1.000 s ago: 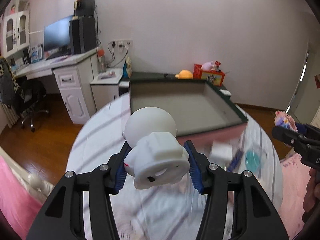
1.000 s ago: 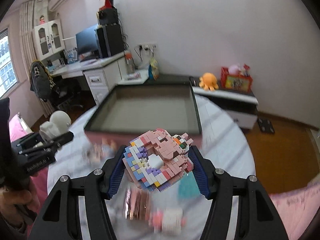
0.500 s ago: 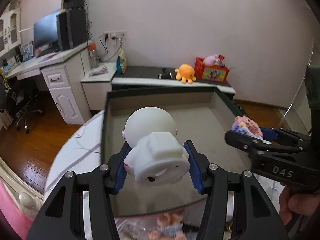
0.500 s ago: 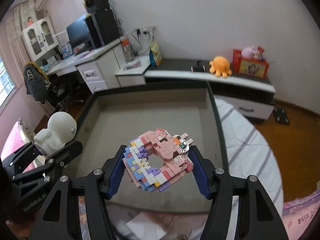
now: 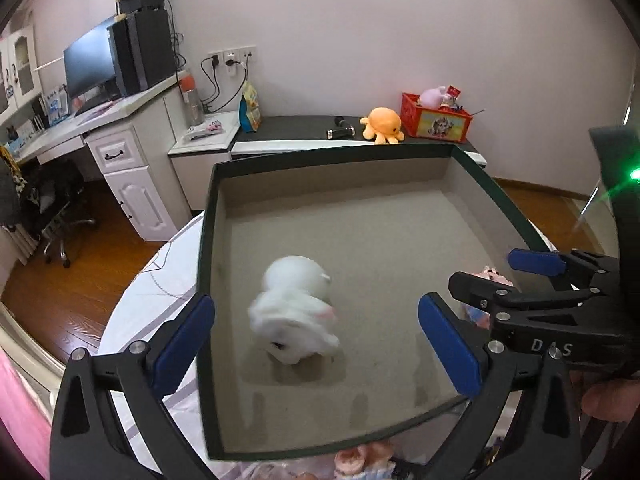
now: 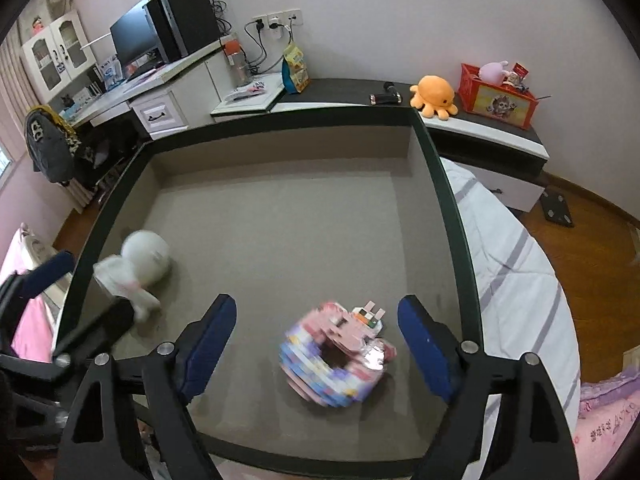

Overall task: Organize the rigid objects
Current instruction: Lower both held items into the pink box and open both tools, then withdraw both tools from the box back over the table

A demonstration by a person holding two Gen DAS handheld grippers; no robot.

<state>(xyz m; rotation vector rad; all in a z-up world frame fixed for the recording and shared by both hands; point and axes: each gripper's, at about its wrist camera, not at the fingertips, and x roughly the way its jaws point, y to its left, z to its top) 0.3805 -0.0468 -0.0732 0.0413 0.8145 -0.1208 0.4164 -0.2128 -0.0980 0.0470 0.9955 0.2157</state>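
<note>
A white astronaut figure (image 5: 296,308) lies blurred on the grey floor of a large dark-rimmed box (image 5: 208,208), below my open, empty left gripper (image 5: 316,344). It also shows in the right wrist view (image 6: 136,272) at the box's left side. A pink and blue brick-built ring (image 6: 336,360) lies blurred on the box floor (image 6: 288,220) between the spread fingers of my open right gripper (image 6: 316,348). The right gripper also shows in the left wrist view (image 5: 520,276), with part of the ring behind it.
The box sits on a round table with a striped white cloth (image 6: 504,256). Small toys (image 5: 360,460) lie on the table in front of the box. Behind are a desk with a monitor (image 5: 92,68), a low cabinet with an orange plush octopus (image 5: 382,124) and a red crate (image 5: 436,120).
Both grippers have opened over the box. The white figure and the brick ring have dropped out of them onto the box floor. Both views have moved in over the box.
</note>
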